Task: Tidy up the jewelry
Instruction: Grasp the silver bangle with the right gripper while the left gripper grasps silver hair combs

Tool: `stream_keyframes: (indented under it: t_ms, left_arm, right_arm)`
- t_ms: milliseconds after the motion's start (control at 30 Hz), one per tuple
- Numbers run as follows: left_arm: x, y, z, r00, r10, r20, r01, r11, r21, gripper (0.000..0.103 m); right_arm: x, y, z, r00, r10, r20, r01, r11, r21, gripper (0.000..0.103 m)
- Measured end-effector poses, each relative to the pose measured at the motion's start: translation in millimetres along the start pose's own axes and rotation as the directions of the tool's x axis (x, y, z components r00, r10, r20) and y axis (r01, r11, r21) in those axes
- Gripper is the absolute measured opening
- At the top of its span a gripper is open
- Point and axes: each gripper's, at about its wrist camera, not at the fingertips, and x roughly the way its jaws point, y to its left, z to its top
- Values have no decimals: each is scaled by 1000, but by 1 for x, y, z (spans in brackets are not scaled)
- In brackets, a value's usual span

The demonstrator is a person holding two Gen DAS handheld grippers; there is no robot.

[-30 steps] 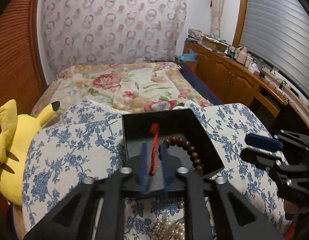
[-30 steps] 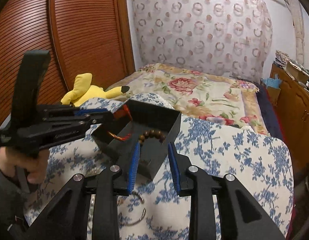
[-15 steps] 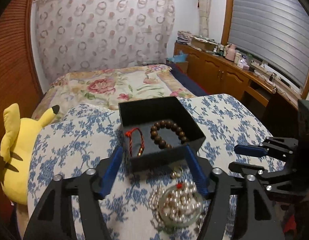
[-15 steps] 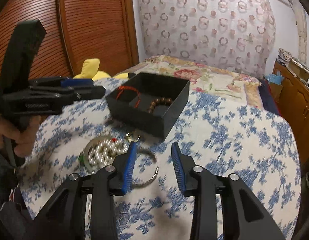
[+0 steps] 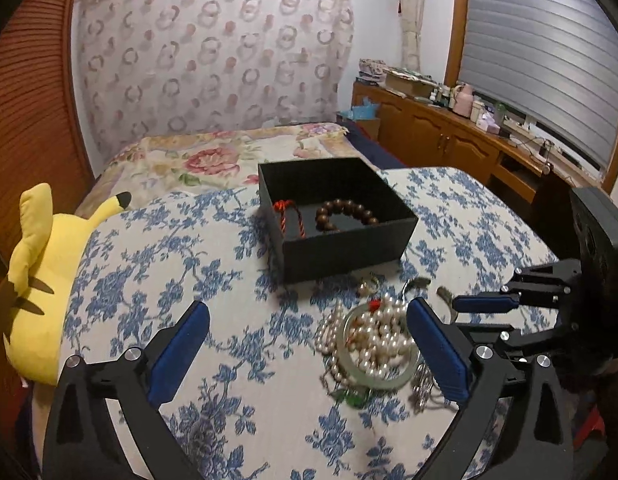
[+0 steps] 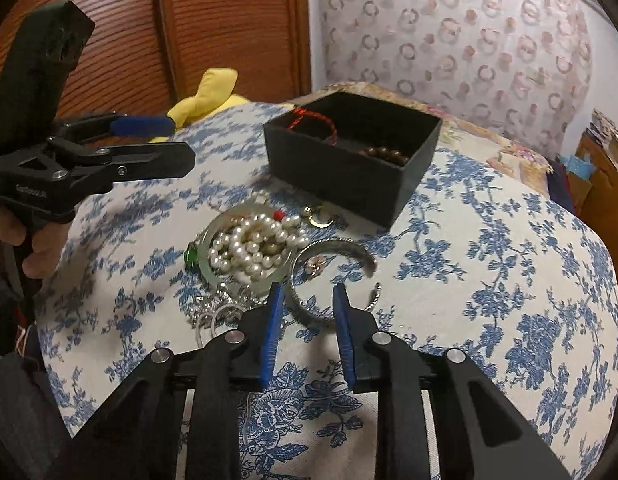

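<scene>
Change since earlier frame: left gripper [image 5: 307,320] backing off from the black box [image 5: 341,220], fingers now spread wide and carrying nothing; red cord bracelet [image 5: 289,216] now lying in the box.
Left gripper: hovering open above the blue floral cloth [image 5: 189,248], well short of the box.
Right gripper [image 6: 307,320]: fingers parted, holding nothing, hanging just over the silver bangle [image 6: 333,280]; contact with it possibly none, blur making this unclear.
Box contents: red cord bracelet sitting at the left side, brown bead bracelet [image 5: 345,216] lying beside it.
Loose jewelry: pearl strand [image 6: 253,244] piling inside a pale ring [image 6: 207,268], resting on the cloth just in front of the box; small gold piece [image 6: 319,218] lying near the box wall.
Background: yellow plush toy [image 5: 37,280] sitting at the cloth's left edge.
</scene>
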Motion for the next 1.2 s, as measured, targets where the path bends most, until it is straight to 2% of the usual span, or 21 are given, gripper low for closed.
stream_keyframes:
  t_ms: [167,367,467,533,733,1100,1200]
  left_arm:
    - [8,1,-10,999,-7,-42,8,1000,14,95]
    - [15,-5,-15,997,-36,-69,37,999,19,95]
    - [17,-12,-15,996,-43,-79,46,998,35,95]
    - [18,-17,-16,995,-49,-85,53,998,43,95]
    - [20,-30,-14,994,-57,-97,64,996,63,95]
    - [10,-50,-30,989,-97,-113,106,991,77,95]
    - [4,-55,-39,987,-113,-118,122,990,67,82]
  right_arm:
    - [7,1,2,999,-6,-32,5,999,-34,21]
    - [10,2,3,999,-11,-52,7,997,-75,20]
    - [9,0,3,998,-8,-60,3,996,-84,6]
    - [7,-4,1,997,-34,-63,29,996,-80,4]
    - [-3,-18,-8,995,-81,-66,78,996,-50,4]
    - [-9,-28,-16,995,-81,-55,80,997,-14,5]
    - [-8,-31,-14,995,-82,-50,82,997,-2,5]
